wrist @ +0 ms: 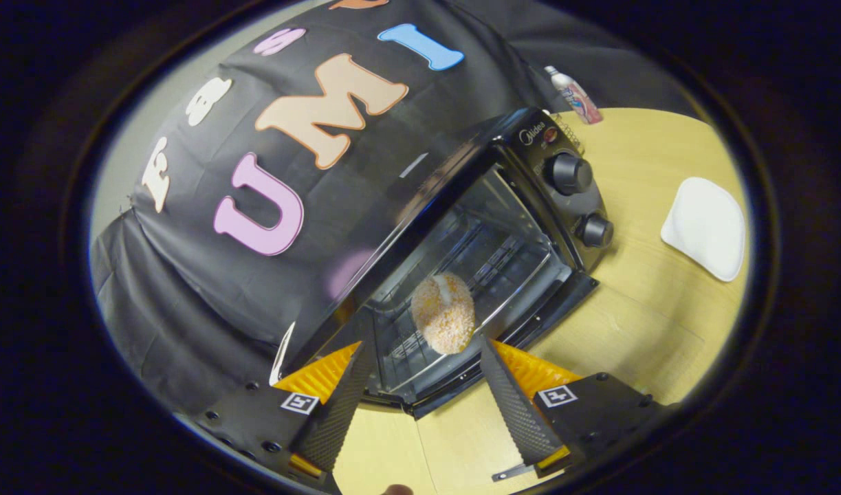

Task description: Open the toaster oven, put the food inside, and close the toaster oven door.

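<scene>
The black toaster oven (530, 148) stands on the wooden table (640, 323) with its glass door (530, 302) swung down and open, its wire rack (482, 251) showing inside. A round, orange-crumbed piece of food (443, 313) lies at the oven's mouth. I cannot tell whether it rests on the rack's front or on the lowered door. My gripper (421, 347) is open wide just short of the food, with one finger (337, 405) on each side of it. Neither finger touches it.
Two round knobs (569, 173) sit on the oven's control panel, on the side away from the booth wall. A white dish (705, 227) lies on the table beyond that panel. A small bottle (575, 96) stands behind the oven. Part of a hand (396, 489) shows under the gripper.
</scene>
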A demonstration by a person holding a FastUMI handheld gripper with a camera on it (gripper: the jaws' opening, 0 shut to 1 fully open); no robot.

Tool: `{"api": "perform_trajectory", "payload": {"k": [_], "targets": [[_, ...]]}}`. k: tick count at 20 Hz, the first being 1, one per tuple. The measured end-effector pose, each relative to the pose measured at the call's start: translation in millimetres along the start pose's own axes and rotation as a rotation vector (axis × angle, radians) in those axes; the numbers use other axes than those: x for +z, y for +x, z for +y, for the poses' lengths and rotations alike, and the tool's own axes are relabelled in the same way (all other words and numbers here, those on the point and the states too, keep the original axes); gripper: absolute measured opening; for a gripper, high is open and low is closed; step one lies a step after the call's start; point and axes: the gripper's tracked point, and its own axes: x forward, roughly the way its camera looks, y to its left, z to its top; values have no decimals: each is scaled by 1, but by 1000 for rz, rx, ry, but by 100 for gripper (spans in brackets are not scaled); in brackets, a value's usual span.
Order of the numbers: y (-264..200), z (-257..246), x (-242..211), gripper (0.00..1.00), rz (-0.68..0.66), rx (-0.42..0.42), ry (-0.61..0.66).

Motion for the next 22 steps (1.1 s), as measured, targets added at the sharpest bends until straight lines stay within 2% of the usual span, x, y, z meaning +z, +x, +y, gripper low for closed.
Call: {"api": "perform_trajectory", "payload": {"k": [7, 12, 15, 22], "targets": [[-44, -1, 9, 99, -41, 17, -113], [-81, -36, 15, 100, -45, -137, -355], [-102, -67, 3, 100, 13, -255, -494], [-125, -111, -55, 100, 185, -307, -563]]}}
